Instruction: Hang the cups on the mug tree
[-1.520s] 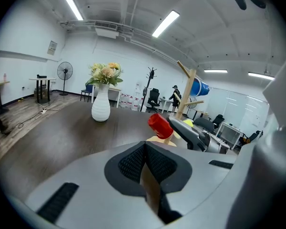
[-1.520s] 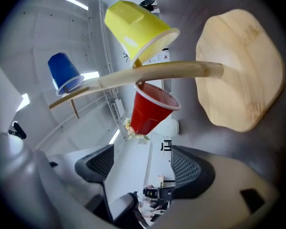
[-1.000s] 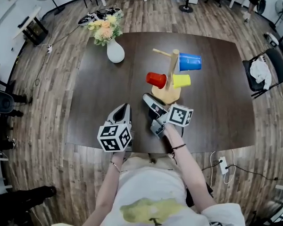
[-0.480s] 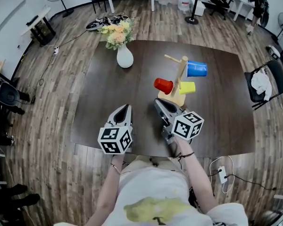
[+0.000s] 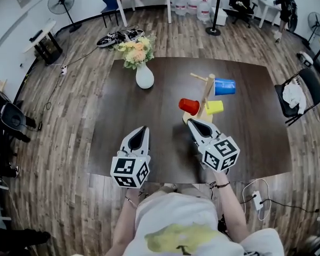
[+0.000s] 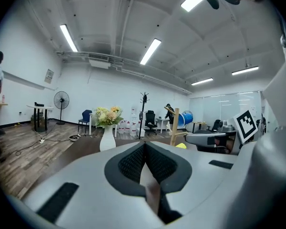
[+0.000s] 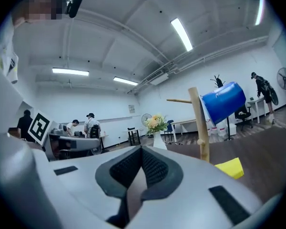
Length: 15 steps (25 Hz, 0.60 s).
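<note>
A wooden plank floor (image 5: pixel 53 143) spreads around a dark brown table (image 5: pixel 122 116) that fills the middle of the head view. A black chair (image 5: pixel 309 84) with a white cloth draped on it stands off the table's right edge. Both grippers are held over the table's near edge, well apart from each other and pointing away from the person. The left gripper (image 5: pixel 141 129) has its jaws pressed together at the tips with nothing between them, and bare tabletop lies ahead of it. The right gripper (image 5: pixel 191 122) is likewise fully closed and empty, and its tip sits just short of the base of the wooden mug tree (image 5: pixel 207 92). The mug tree stands upright on the right half of the table, right of centre. A white vase (image 5: pixel 144 78) holding pale yellow and peach flowers stands toward the far left part of the table, well apart from the tree. All three cups are hanging on the tree's pegs, lying sideways. The blue cup (image 5: pixel 224 86) hangs highest, on the right side. The red cup (image 5: pixel 190 106) hangs lower on the left side. The yellow cup (image 5: pixel 214 107) hangs lower on the right, below the blue one. One upper peg (image 5: pixel 198 77) on the left side is bare.
</note>
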Each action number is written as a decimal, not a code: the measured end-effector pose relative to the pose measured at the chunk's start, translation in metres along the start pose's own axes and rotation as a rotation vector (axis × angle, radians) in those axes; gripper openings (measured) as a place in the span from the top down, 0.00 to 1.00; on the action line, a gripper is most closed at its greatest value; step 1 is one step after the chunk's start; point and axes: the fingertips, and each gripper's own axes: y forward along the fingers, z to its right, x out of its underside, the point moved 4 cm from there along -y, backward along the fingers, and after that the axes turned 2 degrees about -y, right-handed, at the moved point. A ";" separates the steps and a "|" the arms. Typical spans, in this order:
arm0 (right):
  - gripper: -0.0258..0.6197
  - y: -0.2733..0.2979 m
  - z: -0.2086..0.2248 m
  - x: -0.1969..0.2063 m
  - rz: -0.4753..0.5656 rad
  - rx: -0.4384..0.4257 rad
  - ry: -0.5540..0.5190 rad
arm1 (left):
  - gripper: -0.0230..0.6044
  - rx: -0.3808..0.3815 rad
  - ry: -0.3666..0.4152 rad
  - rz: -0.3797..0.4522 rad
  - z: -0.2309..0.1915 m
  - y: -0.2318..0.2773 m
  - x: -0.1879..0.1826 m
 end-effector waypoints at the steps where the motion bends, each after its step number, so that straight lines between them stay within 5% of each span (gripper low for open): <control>1: 0.93 -0.002 0.000 -0.003 0.004 0.011 -0.007 | 0.94 0.004 0.009 0.007 -0.001 -0.002 -0.004; 15: 0.93 -0.030 0.012 -0.025 0.088 0.114 0.019 | 0.94 -0.024 0.009 0.068 -0.008 -0.023 -0.022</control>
